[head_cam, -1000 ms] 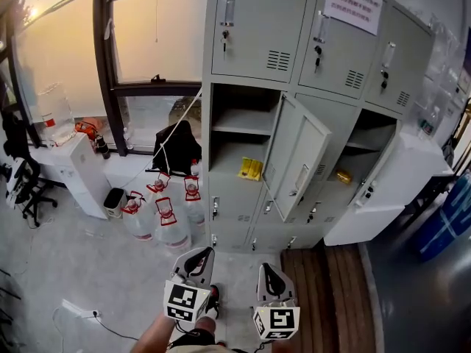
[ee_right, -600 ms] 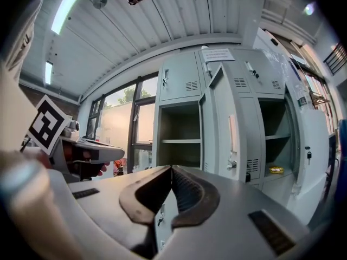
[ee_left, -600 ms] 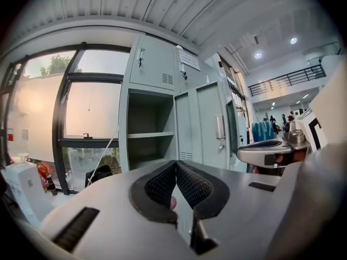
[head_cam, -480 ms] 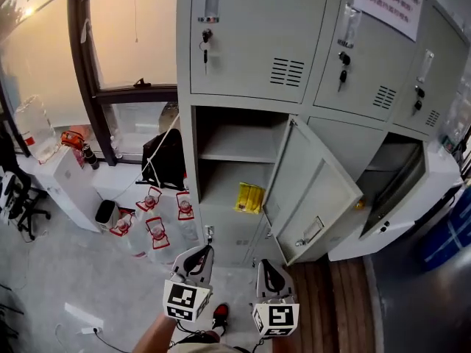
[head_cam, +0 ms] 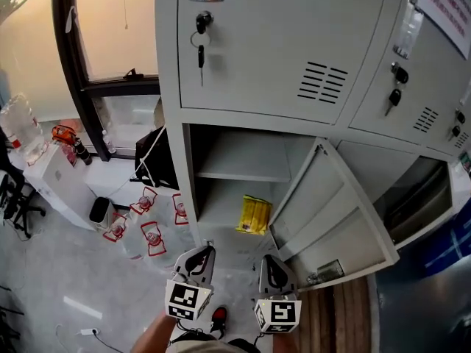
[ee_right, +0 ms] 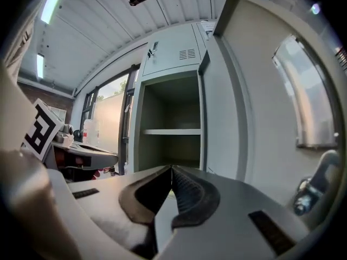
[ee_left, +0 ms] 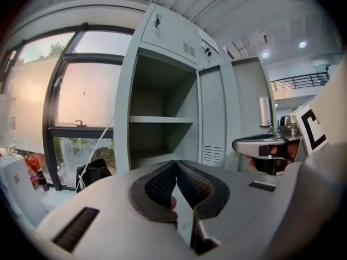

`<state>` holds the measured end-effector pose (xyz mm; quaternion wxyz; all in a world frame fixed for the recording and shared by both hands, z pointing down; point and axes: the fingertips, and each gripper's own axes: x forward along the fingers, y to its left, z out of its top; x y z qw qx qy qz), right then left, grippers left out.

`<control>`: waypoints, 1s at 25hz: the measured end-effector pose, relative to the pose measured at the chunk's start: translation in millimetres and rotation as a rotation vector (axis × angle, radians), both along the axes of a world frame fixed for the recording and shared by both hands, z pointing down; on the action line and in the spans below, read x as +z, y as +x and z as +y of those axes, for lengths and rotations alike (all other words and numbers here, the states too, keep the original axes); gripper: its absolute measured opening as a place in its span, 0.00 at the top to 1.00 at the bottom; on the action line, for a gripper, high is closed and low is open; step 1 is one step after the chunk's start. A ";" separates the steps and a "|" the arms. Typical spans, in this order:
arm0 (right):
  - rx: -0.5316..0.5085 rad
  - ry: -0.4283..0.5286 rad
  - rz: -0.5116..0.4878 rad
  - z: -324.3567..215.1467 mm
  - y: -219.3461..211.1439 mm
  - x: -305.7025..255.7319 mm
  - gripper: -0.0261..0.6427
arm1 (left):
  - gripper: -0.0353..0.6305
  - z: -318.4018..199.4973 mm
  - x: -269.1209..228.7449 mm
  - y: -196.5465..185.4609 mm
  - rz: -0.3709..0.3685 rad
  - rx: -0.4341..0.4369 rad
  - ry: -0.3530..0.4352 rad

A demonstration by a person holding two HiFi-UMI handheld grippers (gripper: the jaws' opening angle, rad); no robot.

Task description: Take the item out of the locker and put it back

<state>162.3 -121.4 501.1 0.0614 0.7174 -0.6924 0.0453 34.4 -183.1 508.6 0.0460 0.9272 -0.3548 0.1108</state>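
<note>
Head view: grey locker (head_cam: 257,57) filling the frame, one compartment open, door (head_cam: 335,223) swung out right, near the right gripper (head_cam: 268,260). Jugs (head_cam: 151,237) on the floor at left. Left gripper (head_cam: 206,250) beside the right, facing the opening, jaws of both pressed together, empty. Yellow packet (head_cam: 254,215) inside, under the shelf (head_cam: 243,168).

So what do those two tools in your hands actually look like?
The left gripper and right gripper match: pale grey plastic bodies, curved jaws lined with black ribbed pads, and a white cube with black square markers on each.
</note>
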 end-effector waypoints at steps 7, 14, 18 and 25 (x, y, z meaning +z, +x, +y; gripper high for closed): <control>-0.017 -0.055 0.090 -34.4 2.0 18.2 0.93 | 0.91 -24.2 14.3 10.8 -0.010 0.016 -0.022; -0.068 -0.171 0.271 -65.5 -6.8 53.7 0.85 | 0.91 -37.1 25.8 13.5 -0.025 0.014 -0.033; -0.076 -0.224 0.419 -77.8 -10.2 68.5 0.73 | 0.91 -38.9 30.4 11.2 -0.035 0.007 -0.040; -0.111 -0.319 0.589 -98.3 -10.9 96.4 0.53 | 0.91 -41.7 37.1 8.9 -0.053 -0.009 -0.053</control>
